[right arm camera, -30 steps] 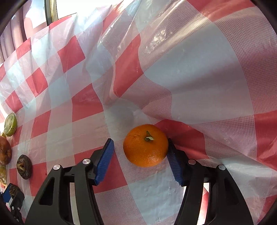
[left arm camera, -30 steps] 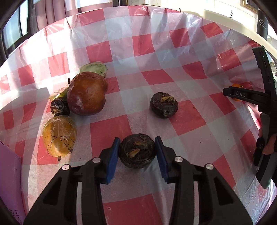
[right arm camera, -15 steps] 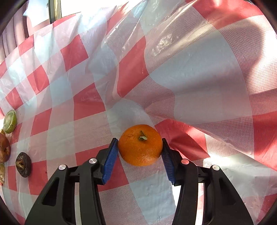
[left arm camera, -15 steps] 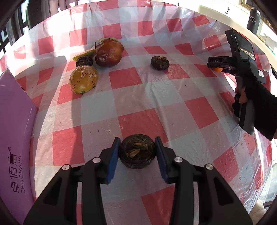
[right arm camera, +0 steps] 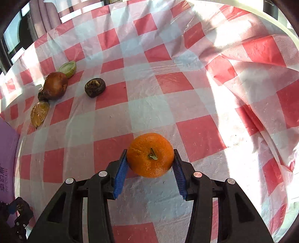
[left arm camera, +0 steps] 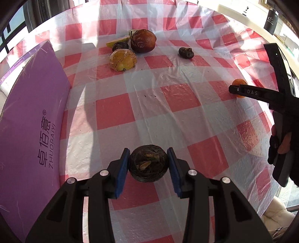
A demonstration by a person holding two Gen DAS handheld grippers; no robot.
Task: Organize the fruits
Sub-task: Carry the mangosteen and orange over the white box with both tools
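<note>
My left gripper [left arm camera: 148, 164] is shut on a dark brown round fruit [left arm camera: 148, 163] and holds it above the checked tablecloth. My right gripper [right arm camera: 150, 160] is shut on an orange [right arm camera: 150, 155], lifted off the cloth; the orange also shows in the left wrist view [left arm camera: 239, 83] behind the right gripper's finger. At the far side lie a second dark round fruit [left arm camera: 186, 52], a large brown fruit [left arm camera: 143, 40], a yellow netted fruit [left arm camera: 123, 59], a small dark fruit [left arm camera: 120, 46] and a green slice [left arm camera: 117, 40].
A purple box [left arm camera: 28, 130] with white lettering stands at the left edge of the table. The red and white plastic cloth [right arm camera: 243, 93] is rumpled on the right. A black bottle [left arm camera: 271, 17] stands on a ledge at the far right.
Both grippers rose and pulled back from the table with their fruits. The right gripper closed on the orange and lifted it. The fruit pile now looks farther away.
</note>
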